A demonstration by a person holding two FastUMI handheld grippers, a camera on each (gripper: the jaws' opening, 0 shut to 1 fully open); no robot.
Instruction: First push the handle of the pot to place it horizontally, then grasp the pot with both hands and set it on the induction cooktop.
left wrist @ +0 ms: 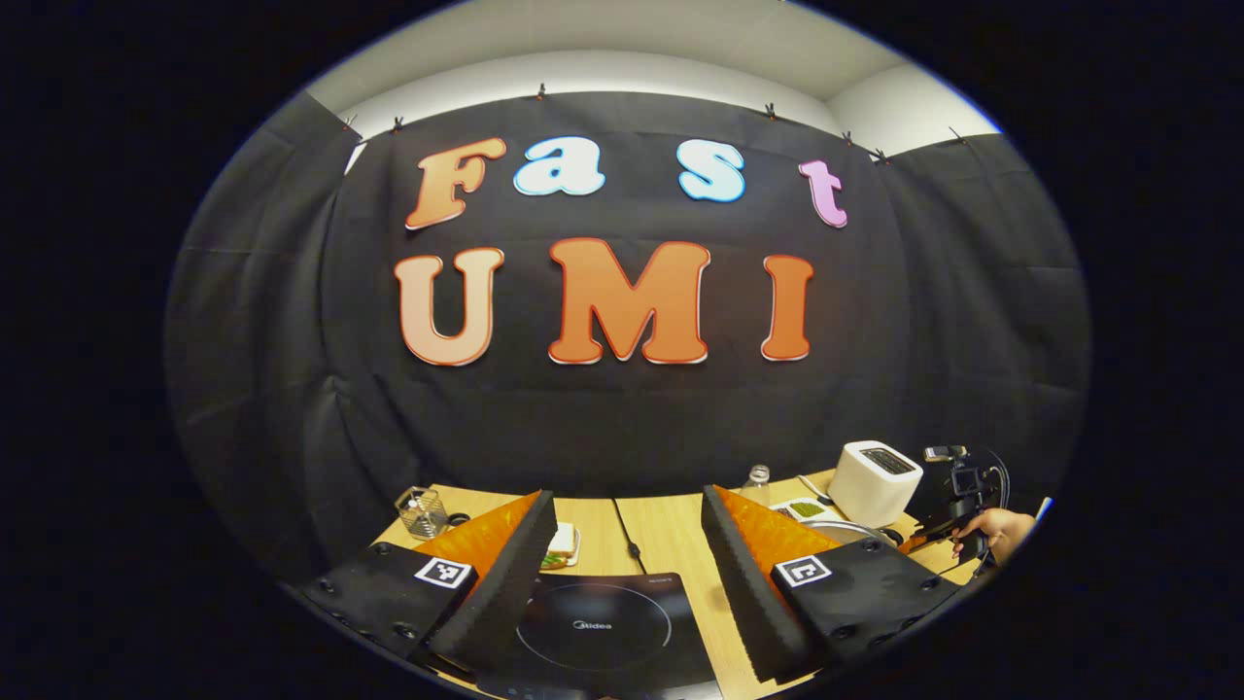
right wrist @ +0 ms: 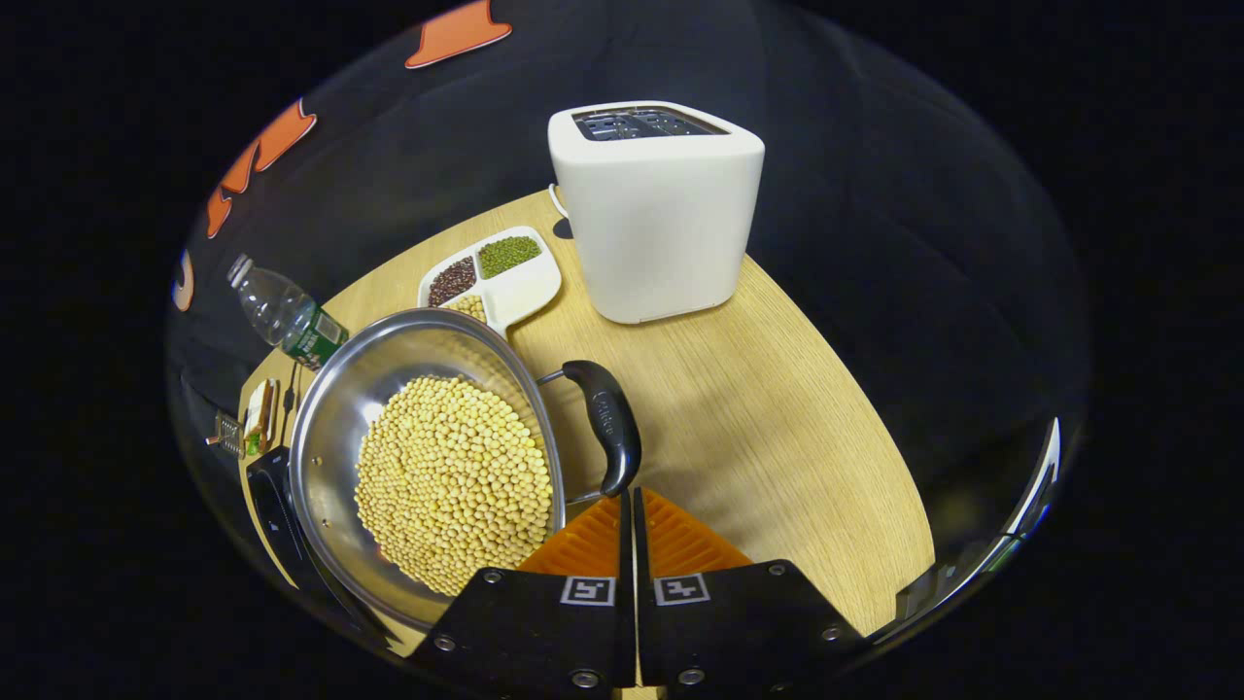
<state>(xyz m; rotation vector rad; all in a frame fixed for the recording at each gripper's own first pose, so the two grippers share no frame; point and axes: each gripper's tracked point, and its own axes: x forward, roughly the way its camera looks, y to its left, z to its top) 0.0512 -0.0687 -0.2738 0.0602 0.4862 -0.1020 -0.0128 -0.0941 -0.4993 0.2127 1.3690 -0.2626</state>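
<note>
— Which step is being worked on?

— By the look of it, the first one: the handle is being addressed. In the right gripper view the right gripper [right wrist: 632, 506] is being held with its fingers pressed together, nothing between them, and the closed tips are being kept just beside the near end of the pot's black handle [right wrist: 604, 424]. Whether contact is being made cannot be told.

— Where is the pot being kept?

— The pot [right wrist: 428, 467], filled with yellow beans [right wrist: 452, 481], is being left on the wooden table [right wrist: 758, 428], to the left of the closed tips, with a divided dish [right wrist: 496, 277] and a white toaster [right wrist: 656, 209] farther off.

— And the other hand?

— In the left gripper view the left gripper [left wrist: 627, 574] is being held with its fingers spread wide, empty, above the induction cooktop [left wrist: 598, 632]. The pot is not yet being carried there.

— What is being called for next?

— Judging from this, a sideways push with the closed tips against the handle is being called for, gentle enough that the beans are not being spilled. After that, the right fingers would need to be opened and the left gripper brought across for the two-handed grasp.
</note>
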